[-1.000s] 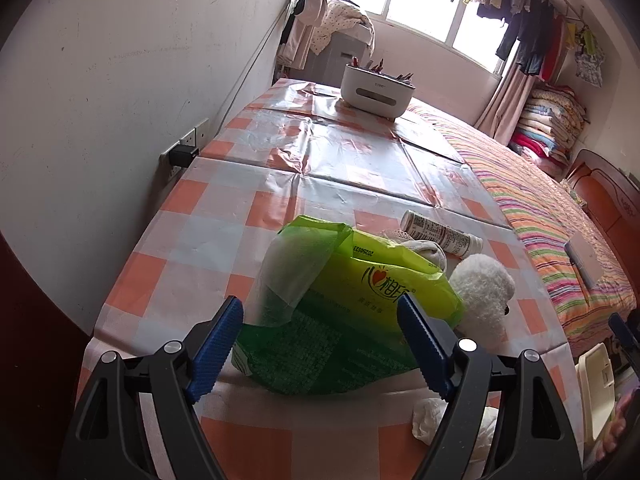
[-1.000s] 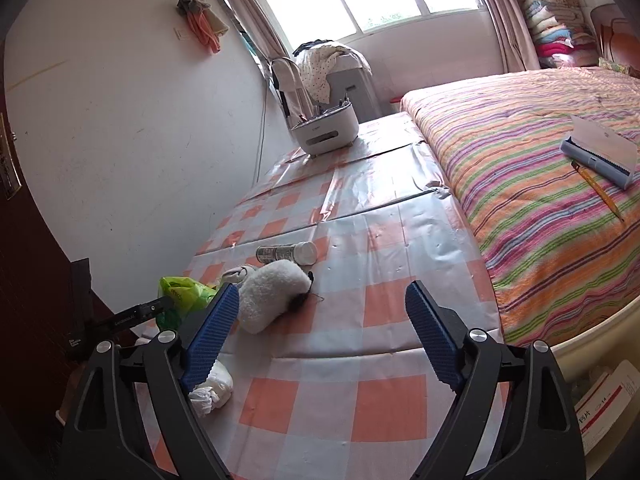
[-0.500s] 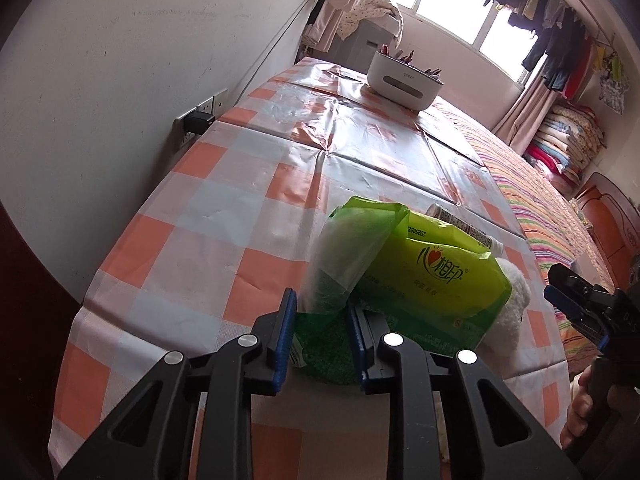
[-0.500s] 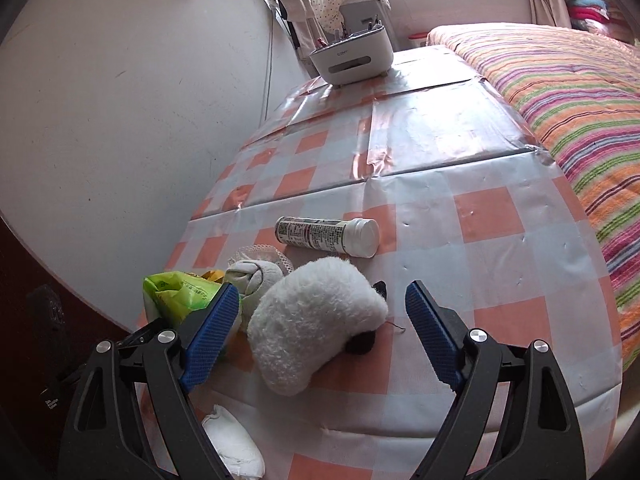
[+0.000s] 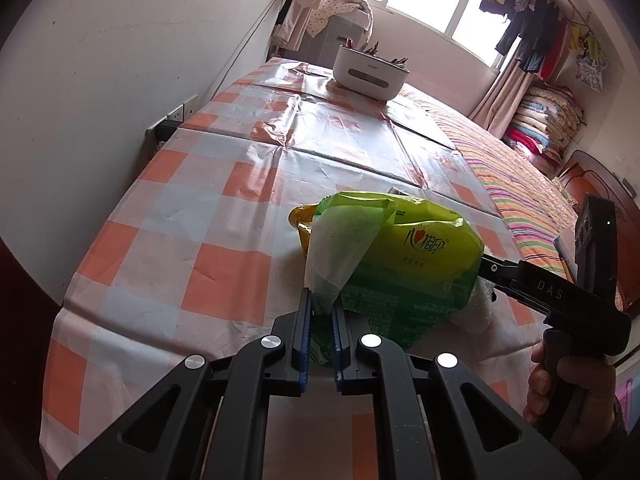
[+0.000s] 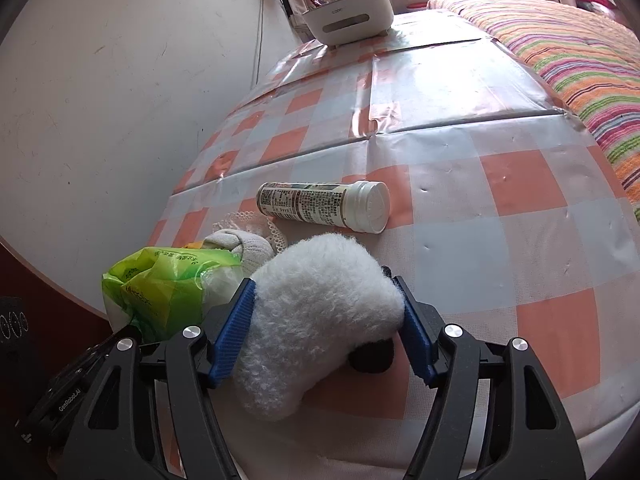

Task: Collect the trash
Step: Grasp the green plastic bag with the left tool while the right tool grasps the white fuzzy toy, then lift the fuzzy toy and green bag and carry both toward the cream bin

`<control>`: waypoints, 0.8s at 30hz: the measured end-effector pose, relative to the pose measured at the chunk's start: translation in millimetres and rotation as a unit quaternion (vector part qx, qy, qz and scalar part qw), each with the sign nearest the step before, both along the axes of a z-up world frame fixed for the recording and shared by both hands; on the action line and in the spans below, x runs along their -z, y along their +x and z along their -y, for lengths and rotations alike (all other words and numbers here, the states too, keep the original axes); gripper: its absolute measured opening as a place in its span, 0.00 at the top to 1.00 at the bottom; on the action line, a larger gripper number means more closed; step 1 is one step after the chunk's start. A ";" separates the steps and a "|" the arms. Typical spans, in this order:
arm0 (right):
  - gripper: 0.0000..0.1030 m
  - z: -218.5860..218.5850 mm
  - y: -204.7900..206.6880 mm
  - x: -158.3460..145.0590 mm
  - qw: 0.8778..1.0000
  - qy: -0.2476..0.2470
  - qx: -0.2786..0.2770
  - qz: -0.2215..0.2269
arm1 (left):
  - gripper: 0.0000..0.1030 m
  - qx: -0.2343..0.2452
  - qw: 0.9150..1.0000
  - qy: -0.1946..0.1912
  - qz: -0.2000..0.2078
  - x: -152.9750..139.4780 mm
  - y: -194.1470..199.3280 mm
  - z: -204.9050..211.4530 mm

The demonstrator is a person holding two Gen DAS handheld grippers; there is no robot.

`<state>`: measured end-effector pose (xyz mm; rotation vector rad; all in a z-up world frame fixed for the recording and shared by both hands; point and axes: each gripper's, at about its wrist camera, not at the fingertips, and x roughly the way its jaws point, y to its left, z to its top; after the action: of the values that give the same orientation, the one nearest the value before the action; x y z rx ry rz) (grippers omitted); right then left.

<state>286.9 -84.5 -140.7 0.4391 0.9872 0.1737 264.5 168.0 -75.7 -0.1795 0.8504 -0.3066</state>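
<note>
1. My left gripper [image 5: 319,334] is clenched on the near edge of the green plastic wrapper [image 5: 404,264], which rests on the worktop [image 5: 224,216] directly ahead of its fingers.
2. My right gripper [image 6: 326,330] is closing around the white fluffy item [image 6: 316,316]. That item sits between the blue pads, and I judge they are just meeting the fluff on both sides.
3. To do this well, I would let the right gripper bite firmly before lifting, since the pile is soft and could slip.
4. I would lift the wrapper slowly; the thin film may tear at the pinch.
5. The fluffy item's long axis runs from near-left to far-right across the right gripper.
6. Beyond it, the white-capped tube [image 6: 324,206] lies flat, cap pointing right.
</note>
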 end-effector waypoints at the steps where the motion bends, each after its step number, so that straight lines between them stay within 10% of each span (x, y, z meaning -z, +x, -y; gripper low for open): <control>1: 0.46 -0.7 -1.1 -1.6 1.000 -0.004 -0.004 0.004 | 0.92 0.000 1.000 -0.001 0.001 -0.9 -0.9 0.4; 24: 0.58 59.5 -81.0 -31.3 0.997 0.016 0.018 0.067 | 0.92 0.026 0.999 -0.008 0.033 -19.3 -29.5 26.7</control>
<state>205.9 -144.0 -109.4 0.4678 0.8447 0.1842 235.0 141.2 -56.4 -0.1615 0.7892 -0.3652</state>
